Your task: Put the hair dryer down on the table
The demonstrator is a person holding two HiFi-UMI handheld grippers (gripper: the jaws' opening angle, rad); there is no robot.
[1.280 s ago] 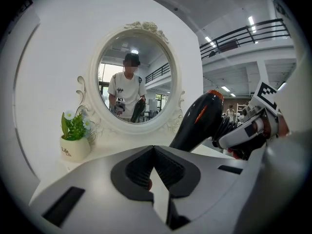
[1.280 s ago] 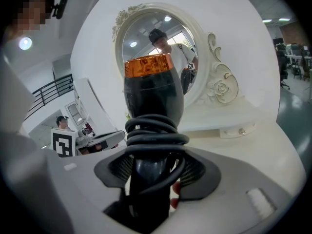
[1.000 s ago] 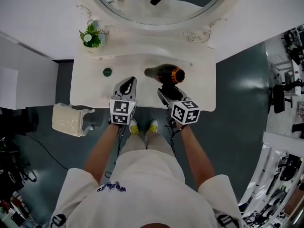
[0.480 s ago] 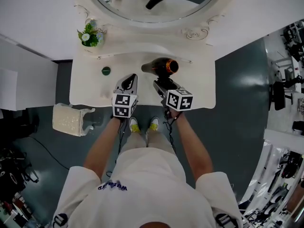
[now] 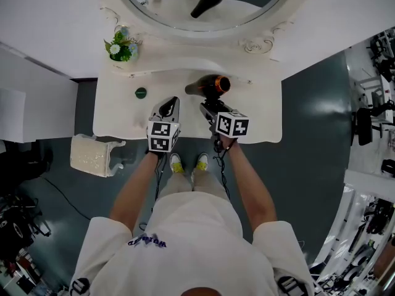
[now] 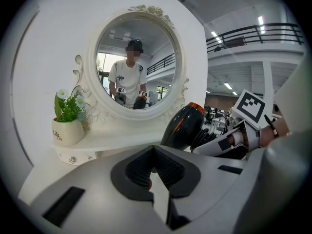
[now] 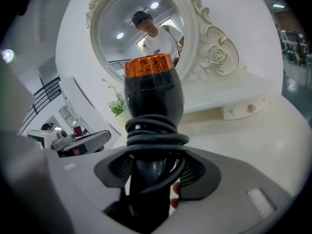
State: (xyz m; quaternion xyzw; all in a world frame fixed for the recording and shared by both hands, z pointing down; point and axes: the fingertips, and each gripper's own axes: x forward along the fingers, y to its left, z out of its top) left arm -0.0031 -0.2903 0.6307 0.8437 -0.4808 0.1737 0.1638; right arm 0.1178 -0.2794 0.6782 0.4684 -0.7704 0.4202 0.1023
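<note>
The black hair dryer (image 5: 210, 85) with an orange nozzle ring is over the middle of the white vanity table (image 5: 259, 113). My right gripper (image 5: 208, 108) is shut on its handle. In the right gripper view the dryer (image 7: 153, 94) stands upright between the jaws of that gripper (image 7: 151, 172), with its black cord coiled round the handle. I cannot tell whether the dryer touches the tabletop. My left gripper (image 5: 168, 106) is just left of it over the table, its jaws (image 6: 155, 152) shut on nothing. In the left gripper view the dryer (image 6: 184, 126) is at the right.
A round white-framed mirror (image 5: 203, 5) stands at the table's back on a raised shelf. A small pot of flowers (image 5: 121, 47) sits at the back left, and a small green round thing (image 5: 141, 92) lies on the table's left. A pale stool or basket (image 5: 92, 156) stands on the floor at the left.
The right gripper has lowered the hair dryer toward the tabletop and rolled a little. The left gripper has sunk slightly.
</note>
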